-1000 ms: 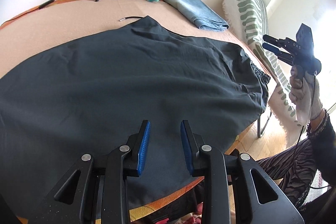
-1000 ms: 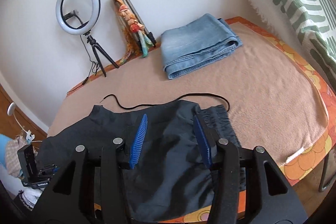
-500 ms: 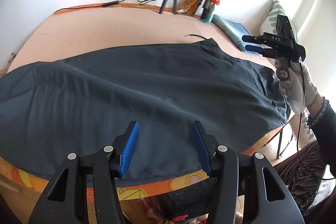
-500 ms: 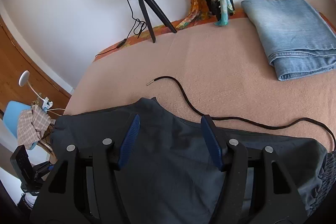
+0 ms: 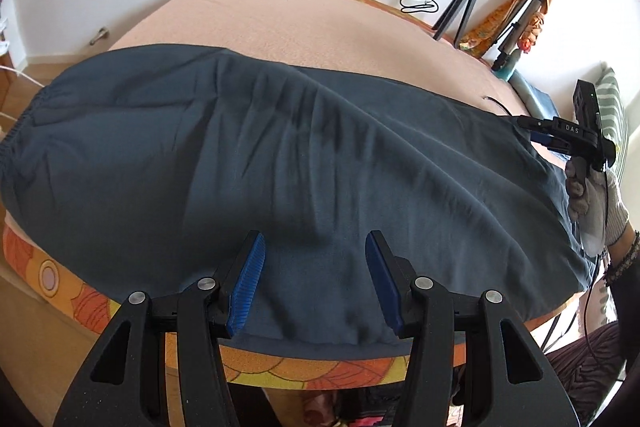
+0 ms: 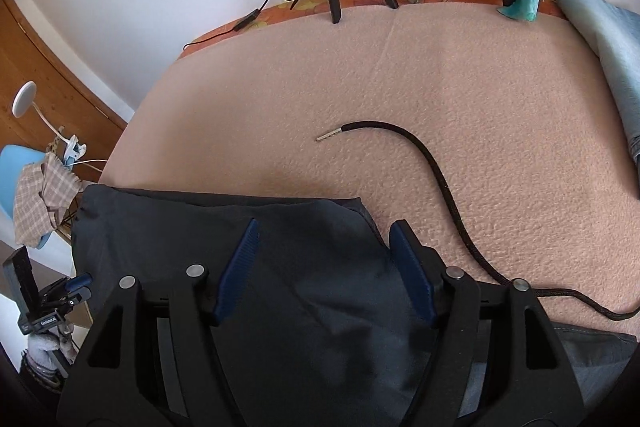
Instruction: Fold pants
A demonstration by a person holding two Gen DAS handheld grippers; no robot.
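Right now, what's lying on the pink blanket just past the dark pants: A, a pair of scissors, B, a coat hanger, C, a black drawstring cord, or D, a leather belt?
C: a black drawstring cord with a metal tip curves across the pink blanket beyond the dark pants.

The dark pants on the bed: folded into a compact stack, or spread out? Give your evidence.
Spread out. The dark pants lie as one broad wrinkled sheet across the peach blanket; no compact stack like the folded jeans.

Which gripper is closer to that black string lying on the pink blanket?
The right gripper. Its jaws are opening over the dark pants, right beside the black string. The left gripper is open over the other end of the pants, far from the string.
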